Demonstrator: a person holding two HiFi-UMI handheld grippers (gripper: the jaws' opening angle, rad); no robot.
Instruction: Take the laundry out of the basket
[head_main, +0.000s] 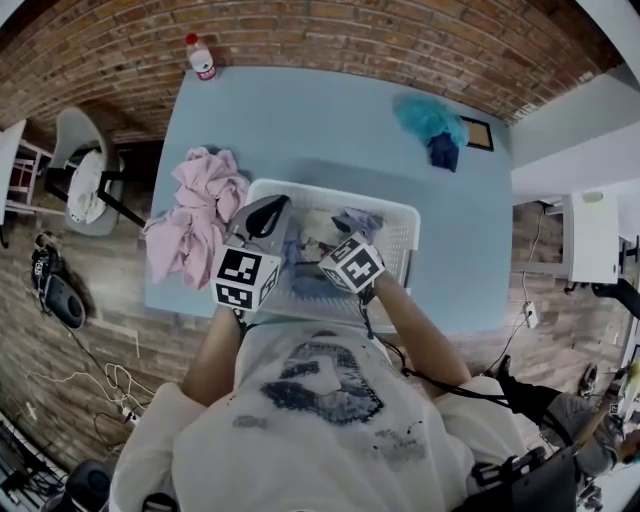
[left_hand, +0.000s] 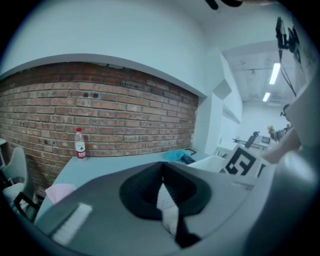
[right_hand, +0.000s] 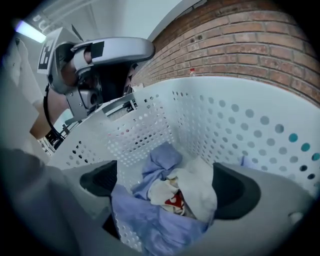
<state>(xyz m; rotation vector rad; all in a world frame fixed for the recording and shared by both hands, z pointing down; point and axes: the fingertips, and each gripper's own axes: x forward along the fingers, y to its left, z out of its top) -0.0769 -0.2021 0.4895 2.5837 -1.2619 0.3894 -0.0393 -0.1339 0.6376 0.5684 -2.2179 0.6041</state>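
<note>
**A:** Fig. 1a. Your right gripper is lowered inside the white basket with its jaws spread wide. The laundry lies between them: a blue garment bunched round a white piece with a red print. The pads appear to press on nothing, so nothing is gripped yet.

**B:** Agreed. The wide spread suits the target. You face a loose heap, not a single edge, and open jaws can straddle a fold before they close. Fig. 1b. Your left gripper has its jaws closed together with nothing between them. It is raised over the basket's left rim and looks across the table toward the brick wall and the bottle.

**A:** It is probably parked there so that it does not crowd your right gripper inside the basket.

**B:** Moving outward, a pink pile lies on the table just beside the basket's left side. A teal cloth sits beyond the far right corner, well apart. The pink pile reads as the place for removed items. Garments remain in the basket, so your task looks only partly done, and the next move calls for closing on a raised fold of the blue garment
</note>
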